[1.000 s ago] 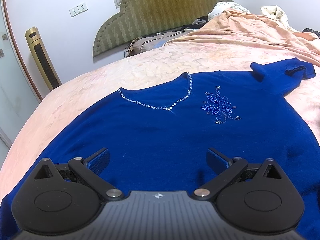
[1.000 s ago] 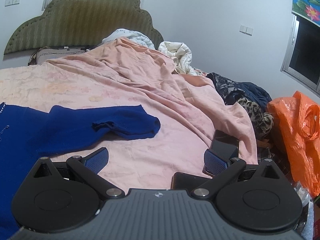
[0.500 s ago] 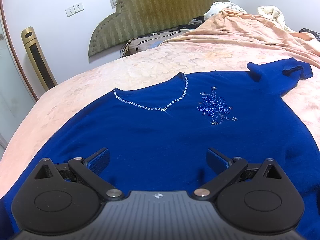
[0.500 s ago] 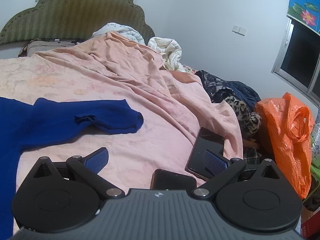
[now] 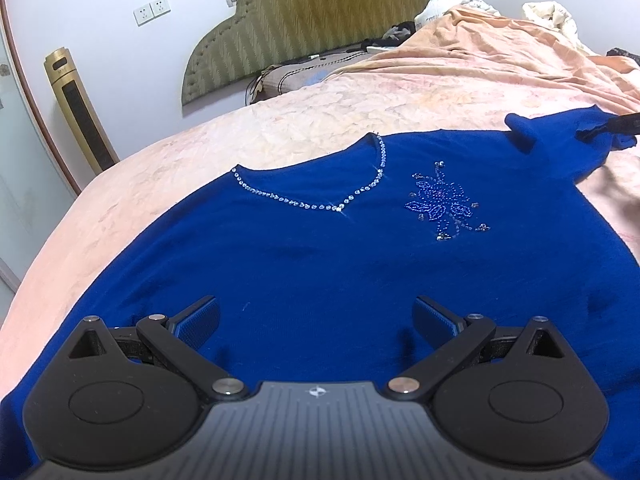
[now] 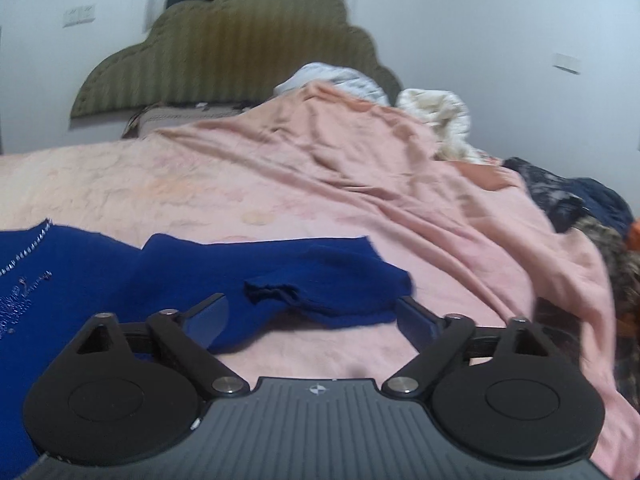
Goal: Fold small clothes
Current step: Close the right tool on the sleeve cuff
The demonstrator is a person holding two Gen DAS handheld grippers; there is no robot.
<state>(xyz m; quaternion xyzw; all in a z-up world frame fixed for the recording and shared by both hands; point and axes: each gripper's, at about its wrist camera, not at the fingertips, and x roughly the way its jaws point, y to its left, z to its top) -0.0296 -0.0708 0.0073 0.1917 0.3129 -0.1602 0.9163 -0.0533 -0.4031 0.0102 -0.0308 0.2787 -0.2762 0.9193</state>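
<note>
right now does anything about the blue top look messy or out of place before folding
Mostly no: the blue top lies flat, front up, on the pink bedspread. The odd part is its sleeve, doubled over and rumpled at the cuff. The right tongs are closing around it, pads not yet pressing.

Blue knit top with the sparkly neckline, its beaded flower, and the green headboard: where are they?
Blue knit top (image 5: 320, 272): left wrist view, chest fabric.
Beaded flower (image 5: 440, 204): left wrist view, petals.
Green padded headboard (image 6: 236, 52): right wrist view, centre panel.
</note>
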